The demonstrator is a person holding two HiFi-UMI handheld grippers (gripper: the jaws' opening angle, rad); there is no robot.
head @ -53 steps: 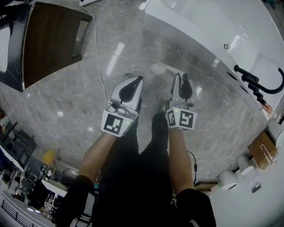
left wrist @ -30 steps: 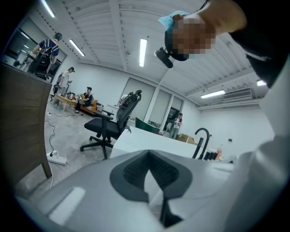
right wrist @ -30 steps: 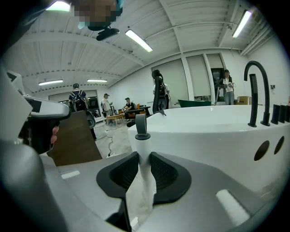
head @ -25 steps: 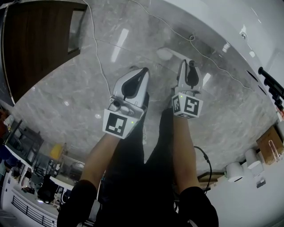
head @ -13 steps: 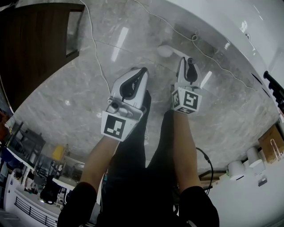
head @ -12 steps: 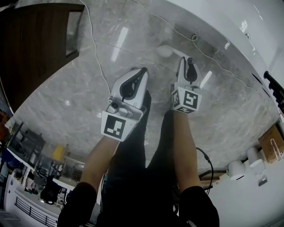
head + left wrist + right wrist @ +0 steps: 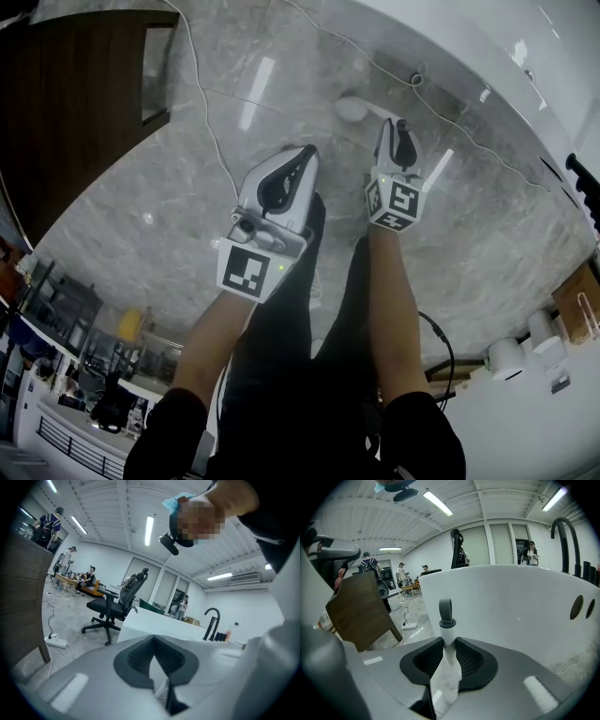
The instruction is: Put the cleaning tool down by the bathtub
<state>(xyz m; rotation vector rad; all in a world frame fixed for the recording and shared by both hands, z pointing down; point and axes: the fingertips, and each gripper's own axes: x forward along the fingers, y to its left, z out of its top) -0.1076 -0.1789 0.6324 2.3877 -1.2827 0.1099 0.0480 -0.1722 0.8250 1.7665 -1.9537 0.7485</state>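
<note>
Cleaning tool [image 7: 446, 629] clamped between right tongs [image 7: 447, 662] near bathtub [image 7: 511, 602]; left tongs [image 7: 157, 662] closed, empty.

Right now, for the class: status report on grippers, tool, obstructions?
Left gripper shut, empty. Right gripper shut on tool. Tool beside tub, not released. Cable runs along tub.

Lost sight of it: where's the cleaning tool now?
Head view, right of centre: the cleaning tool is clamped in the right gripper, its white head near the bathtub.
</note>
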